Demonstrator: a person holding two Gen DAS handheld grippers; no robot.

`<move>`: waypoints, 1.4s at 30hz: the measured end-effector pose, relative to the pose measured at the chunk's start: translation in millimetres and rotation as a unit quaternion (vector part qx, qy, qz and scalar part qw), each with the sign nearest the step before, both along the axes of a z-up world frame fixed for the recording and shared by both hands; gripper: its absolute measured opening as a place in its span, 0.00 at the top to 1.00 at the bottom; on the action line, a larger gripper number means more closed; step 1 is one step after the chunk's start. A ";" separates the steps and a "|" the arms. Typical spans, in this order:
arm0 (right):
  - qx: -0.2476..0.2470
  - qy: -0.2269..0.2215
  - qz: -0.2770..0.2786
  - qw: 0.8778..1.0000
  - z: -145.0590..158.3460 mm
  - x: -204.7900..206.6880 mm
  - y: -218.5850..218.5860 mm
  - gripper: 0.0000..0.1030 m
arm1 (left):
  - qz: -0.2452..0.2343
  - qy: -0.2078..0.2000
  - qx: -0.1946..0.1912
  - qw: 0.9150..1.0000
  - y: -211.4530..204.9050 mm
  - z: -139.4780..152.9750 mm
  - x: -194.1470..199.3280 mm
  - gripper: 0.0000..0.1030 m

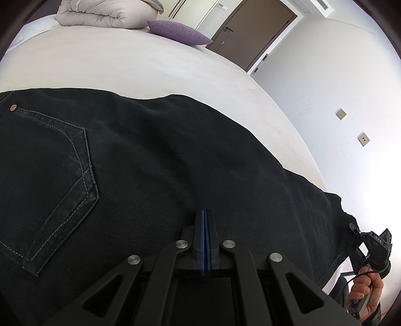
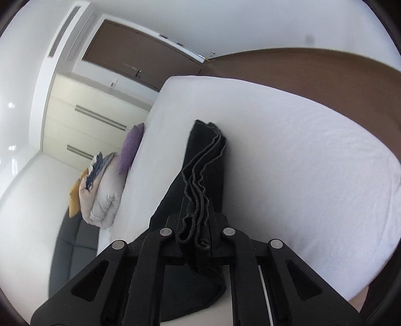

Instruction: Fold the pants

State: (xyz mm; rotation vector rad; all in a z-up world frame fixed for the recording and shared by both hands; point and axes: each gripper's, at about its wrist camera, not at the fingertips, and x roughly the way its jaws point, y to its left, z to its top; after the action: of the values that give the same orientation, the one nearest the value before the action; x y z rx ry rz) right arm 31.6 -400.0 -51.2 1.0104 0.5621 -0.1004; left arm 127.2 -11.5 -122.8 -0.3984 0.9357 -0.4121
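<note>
Black jeans (image 1: 150, 160) lie spread across the white bed (image 1: 125, 65), back pocket (image 1: 50, 180) at the left. My left gripper (image 1: 206, 213) is shut, its blue pads pressed together, with nothing between them, just above the fabric near the seat. My right gripper (image 2: 196, 218) is shut on the stacked leg hems of the pants (image 2: 200, 180), which run away from it over the bed (image 2: 300, 160). In the left wrist view the right gripper (image 1: 373, 248) and the hand holding it show at the far right, at the leg ends.
A folded grey duvet (image 1: 100, 12) and a purple cushion (image 1: 178, 32) lie at the far end of the bed. A brown door (image 1: 250, 30) and white wall stand beyond. The right wrist view shows white cabinets (image 2: 95, 120) and dark floor (image 2: 72, 245).
</note>
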 end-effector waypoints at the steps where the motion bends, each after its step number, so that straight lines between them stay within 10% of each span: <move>1: -0.032 -0.001 0.016 0.999 13.6 -9.4 9.6 0.92 | 0.000 -0.001 0.001 1.000 -1.7 2.6 -0.7 0.96; 5: -0.188 -0.008 0.108 0.976 53.2 -6.0 83.8 0.92 | -0.008 -0.009 0.002 1.000 -13.5 14.1 -4.8 0.97; 8: -0.338 0.007 0.190 0.922 57.5 4.7 165.1 0.92 | -0.024 -0.011 -0.003 1.000 -27.1 21.5 -6.0 0.97; 12: -0.377 0.039 0.264 0.887 24.4 1.1 224.8 0.92 | -0.053 0.016 -0.037 0.998 -47.4 20.0 -1.8 0.94; 16: -0.416 0.038 0.265 0.869 7.5 7.7 235.7 0.92 | -0.061 0.038 -0.071 0.995 -65.2 18.4 4.8 0.29; 22: -0.468 0.022 0.263 0.843 13.4 -4.0 255.7 0.92 | -0.097 0.066 -0.095 0.988 -97.6 29.5 20.5 0.16; 26: -0.499 0.004 0.268 0.824 21.6 -21.0 273.1 0.92 | -0.106 0.083 -0.081 0.988 -110.2 30.3 30.4 0.19; 30: -0.525 -0.012 0.275 0.806 30.2 -29.2 291.1 0.92 | -0.102 0.107 -0.082 0.986 -102.6 22.1 36.2 0.69; 33: -0.536 -0.022 0.289 0.793 32.6 -44.3 302.2 0.92 | -0.093 0.107 -0.091 0.986 -85.2 20.6 38.9 0.82; 42: -0.557 -0.045 0.338 0.757 39.8 -59.8 354.8 0.92 | -0.093 0.075 -0.079 0.990 -32.7 39.4 44.0 0.91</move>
State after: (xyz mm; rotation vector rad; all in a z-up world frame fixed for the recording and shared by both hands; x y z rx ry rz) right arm -28.1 -45.2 -11.4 -0.3933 0.6110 0.2471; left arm 171.2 -44.2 -83.4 -0.4931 1.0945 -0.6355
